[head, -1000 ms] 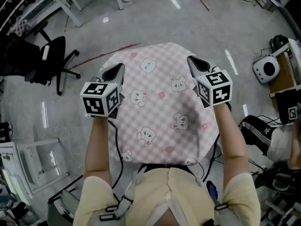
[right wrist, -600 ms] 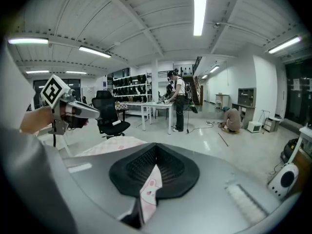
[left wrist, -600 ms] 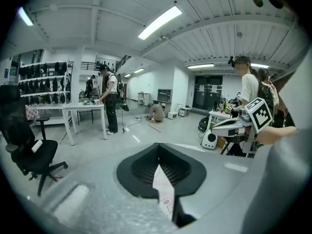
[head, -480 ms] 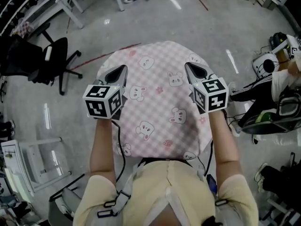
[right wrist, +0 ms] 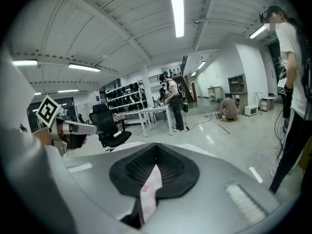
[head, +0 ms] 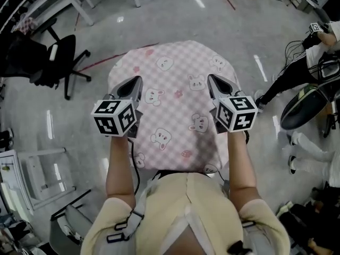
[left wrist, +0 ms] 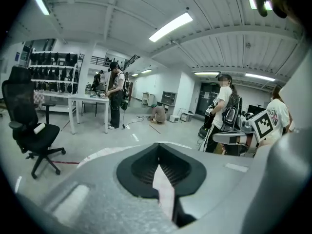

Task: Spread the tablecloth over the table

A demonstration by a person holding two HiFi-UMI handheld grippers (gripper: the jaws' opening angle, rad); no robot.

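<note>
nearest the operator, the near hem of the tablecloth [head: 175,89] hangs just ahead of the torso. a dark cable [head: 131,161] trails beside the left forearm, close to that hem. hazard: the cable may catch the hem and drag it when the arms move.

the left gripper [head: 134,83] holds the cloth's left edge and the right gripper [head: 217,81] holds its right edge. in the left gripper view, the jaws are closed on a narrow fold of cloth [left wrist: 163,191]. the right gripper view shows a like fold [right wrist: 148,191] clamped the same way. hazard: each bite is thin, so a sharp tug or unequal tension between the hands may pull one edge free, and that side would then drop.

beyond the grippers, the pink check cloth lies spread flat and wide, and its rounded far edge reaches out over the grey floor. the table is not visible beneath it. it cannot be confirmed whether the cloth rests on the table or is carried above it. hazard: with the table hidden, the overhang may end up uneven or skewed. releasing the grip before checking may leave the cloth off-centre.

farther out, an office chair [head: 56,62] stands well apart at the left and a bystander [head: 313,41] at the right. both are currently clear of the cloth.
</note>
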